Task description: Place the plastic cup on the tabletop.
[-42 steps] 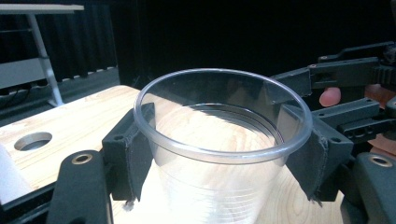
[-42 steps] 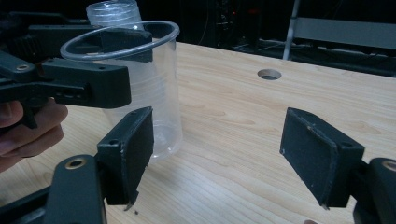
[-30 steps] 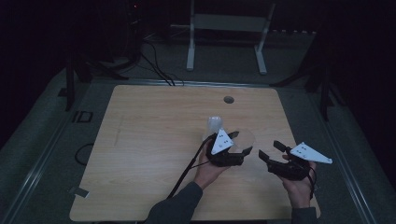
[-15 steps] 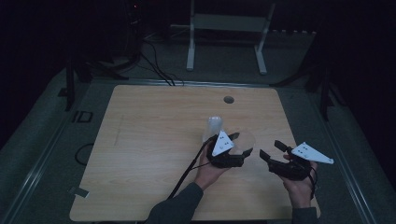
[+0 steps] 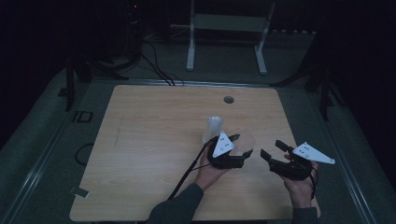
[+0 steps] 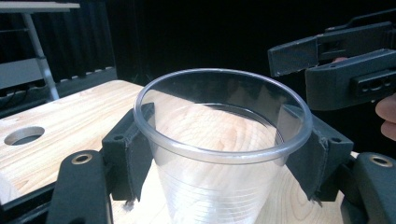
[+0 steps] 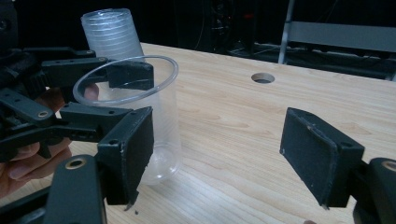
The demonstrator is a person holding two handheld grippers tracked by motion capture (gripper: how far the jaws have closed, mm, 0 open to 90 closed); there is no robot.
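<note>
While upright, cup sits between left fingers.

A clear plastic cup stands upright on the wooden table, mouth up, empty, its rolled rim round and faint ribs ringing its wall. It fills the centre of the left gripper view and sits left of centre in the right gripper view. In the high view it lies right of centre.

Left gripper clamps clear cup (upright).
</note>
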